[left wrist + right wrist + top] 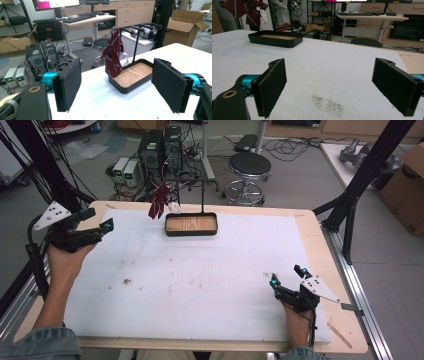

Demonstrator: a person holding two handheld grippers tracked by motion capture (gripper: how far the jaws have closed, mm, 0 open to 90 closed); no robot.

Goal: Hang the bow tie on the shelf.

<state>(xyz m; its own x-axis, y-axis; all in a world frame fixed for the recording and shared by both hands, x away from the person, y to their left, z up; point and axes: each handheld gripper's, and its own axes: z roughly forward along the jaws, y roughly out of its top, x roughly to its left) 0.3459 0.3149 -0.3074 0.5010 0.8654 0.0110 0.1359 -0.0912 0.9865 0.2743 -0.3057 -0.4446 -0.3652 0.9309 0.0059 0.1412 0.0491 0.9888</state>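
- The dark red striped cloth (113, 56) hangs from the black rack (135, 28) that rises out of the tray (130, 86), at the table's far edge, about twelve o'clock from where I sit; in the high view it dangles at the tray's left end.
- It looks like a tie or a thin scarf, bunched and folded over the rack's arm, with pale stripes across the red and something white just behind it. Its lower end drops to the tray's near corner; I cannot tell whether it touches the rim.
- I judge this to be the approach, with nothing gripped yet.
- My left tool (117, 85) is raised off the table at about ten o'clock, jaws spread wide, aimed so the cloth sits between them but well ahead.
- My right tool (337, 85) rests low over the white table (200, 285) at about four o'clock, jaws also wide and empty, far from the tray.
- The next move, I think, calls for carrying the left tool forward and up to the hanging cloth, closing on the thick folded part, then lifting it clear of the arm without tugging the rack over.
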